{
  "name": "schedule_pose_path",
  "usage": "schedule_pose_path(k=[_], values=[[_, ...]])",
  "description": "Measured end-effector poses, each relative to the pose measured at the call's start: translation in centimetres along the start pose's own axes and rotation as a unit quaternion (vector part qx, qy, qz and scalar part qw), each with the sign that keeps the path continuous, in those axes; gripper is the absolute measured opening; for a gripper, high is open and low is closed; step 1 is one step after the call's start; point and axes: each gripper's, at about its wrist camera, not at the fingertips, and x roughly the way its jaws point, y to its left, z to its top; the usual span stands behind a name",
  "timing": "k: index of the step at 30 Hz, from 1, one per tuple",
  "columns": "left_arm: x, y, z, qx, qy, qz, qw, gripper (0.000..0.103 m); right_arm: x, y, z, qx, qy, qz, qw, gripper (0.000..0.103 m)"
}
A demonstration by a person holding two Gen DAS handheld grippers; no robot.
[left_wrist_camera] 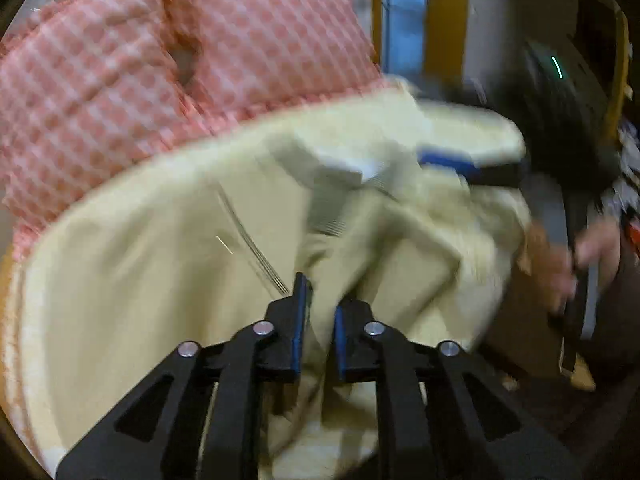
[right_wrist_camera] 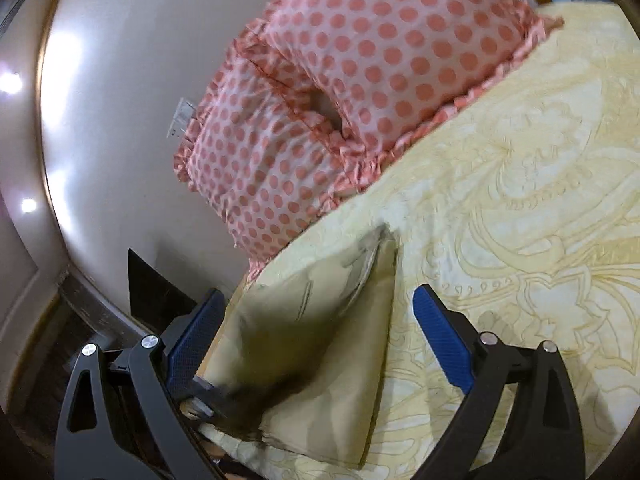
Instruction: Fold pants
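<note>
The pale khaki pants (left_wrist_camera: 200,240) lie bunched on the bed, waistband and white pocket lining showing near the middle of the left wrist view. My left gripper (left_wrist_camera: 318,312) is shut on a fold of the pants. My right gripper (right_wrist_camera: 320,300) is open, its blue pads (right_wrist_camera: 440,332) spread either side of a folded part of the pants (right_wrist_camera: 320,320) at the bed's edge, not clamping it. It also shows in the left wrist view (left_wrist_camera: 472,164), over the far part of the pants, blurred.
Two pink polka-dot pillows (right_wrist_camera: 360,80) lie at the head of the bed. A yellow patterned bedsheet (right_wrist_camera: 520,200) covers the mattress. A white wall (right_wrist_camera: 140,80) stands behind. The person's hand (left_wrist_camera: 580,252) holds the right gripper's handle.
</note>
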Motion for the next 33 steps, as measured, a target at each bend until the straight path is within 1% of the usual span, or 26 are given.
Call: schedule_pose_path(k=[1,2,3,4,5,6,7,8,9,10,11,13,14,17,18,20,22,23,24,25,26,27,28,30,32,33], values=[[-0.7,0.0,-0.4,0.002,-0.008,0.0,1.0,0.02,0.7,-0.1,0.2,0.003,0.016,0.001,1.0,0.097],[-2.4,0.7,-0.8,-0.003,-0.029,-0.012,0.9995,0.022,1.3,0.0,0.4,0.002,0.027,0.001,1.0,0.097],[-4.3,1.8,-0.9,-0.017,-0.052,-0.016,0.9984,0.037,2.2,0.1,0.5,-0.002,0.045,-0.005,0.999,0.097],[-6.1,3.3,-1.1,-0.034,-0.079,-0.011,0.9963,0.06,3.2,0.2,0.7,-0.009,0.062,-0.011,0.998,0.097],[-7.1,3.9,-0.7,-0.051,-0.098,-0.001,0.9939,0.07,4.3,0.4,0.9,-0.019,0.082,-0.021,0.996,0.096],[-8.8,6.5,-0.9,-0.086,-0.123,0.016,0.9885,0.079,5.0,0.5,0.7,-0.028,0.096,-0.034,0.994,0.094],[-9.5,8.5,-1.2,-0.116,-0.131,0.031,0.9841,0.079,5.8,0.6,0.7,-0.036,0.108,-0.046,0.992,0.092],[-9.8,11.0,-1.6,-0.149,-0.125,0.046,0.9798,0.079,6.8,0.8,0.8,-0.053,0.119,-0.067,0.989,0.087],[-9.4,14.6,-2.5,-0.198,-0.104,0.062,0.9726,0.078,7.3,1.0,0.8,-0.063,0.124,-0.083,0.987,0.086],[-9.0,16.4,-3.0,-0.226,-0.09,0.064,0.9678,0.077,7.8,1.1,0.7,-0.071,0.129,-0.097,0.984,0.086],[-8.0,19.4,-4.0,-0.267,-0.065,0.053,0.96,0.076,8.2,1.2,0.8,-0.075,0.132,-0.1,0.983,0.086],[-6.3,22.0,-4.8,-0.306,-0.036,0.032,0.9507,0.074,9.2,1.6,0.8,-0.089,0.143,-0.103,0.98,0.083],[-5.5,22.8,-5.1,-0.316,-0.026,0.019,0.948,0.073,9.6,1.9,0.7,-0.1,0.146,-0.107,0.978,0.083],[-3.3,24.1,-5.3,-0.33,0.004,-0.028,0.9436,0.073,10.1,2.2,0.6,-0.119,0.154,-0.113,0.974,0.081],[-3.0,23.9,-5.4,-0.328,0.009,-0.046,0.9434,0.073,10.1,2.2,0.5,-0.124,0.158,-0.115,0.973,0.075],[-1.9,22.6,-5.5,-0.318,0.024,-0.055,0.9462,0.076,10.1,2.2,0.6,-0.129,0.158,-0.118,0.972,0.068],[-1.5,21.8,-5.4,-0.306,0.024,-0.058,0.9499,0.087,9.9,1.6,1.0,-0.116,0.156,-0.111,0.975,0.061],[-1.0,21.9,-4.8,-0.304,0.026,-0.059,0.9506,0.088,9.8,1.3,1.1,-0.114,0.157,-0.11,0.975,0.055],[-0.9,21.7,-4.7,-0.303,0.03,-0.06,0.9508,0.088,9.8,1.1,1.1,-0.116,0.162,-0.107,0.974,0.049],[-0.5,21.8,-4.4,-0.303,0.032,-0.064,0.9504,0.081,9.8,1.0,1.2,-0.113,0.169,-0.097,0.974,0.039],[0.0,21.8,-4.0,-0.301,0.036,-0.065,0.9507,0.074,9.9,0.7,1.0,-0.1,0.185,-0.075,0.975,0.024],[0.0,21.6,-4.0,-0.295,0.043,-0.06,0.9528,0.063,10.0,0.5,0.9,-0.094,0.192,-0.067,0.975,0.024],[0.0,21.5,-4.0,-0.292,0.046,-0.06,0.9535,0.057,10.0,0.4,1.0,-0.092,0.193,-0.067,0.975,0.024],[-0.1,21.7,-4.1,-0.296,0.05,-0.065,0.9517,0.052,10.5,-0.2,1.3,-0.065,0.2,-0.063,0.976,0.024],[0.1,21.8,-3.9,-0.296,0.054,-0.066,0.9514,0.041,10.8,-0.3,1.5,-0.057,0.207,-0.056,0.975,0.025],[0.1,21.7,-3.8,-0.295,0.057,-0.067,0.9514,0.026,11.0,-0.2,1.5,-0.064,0.212,-0.053,0.974,0.023]])
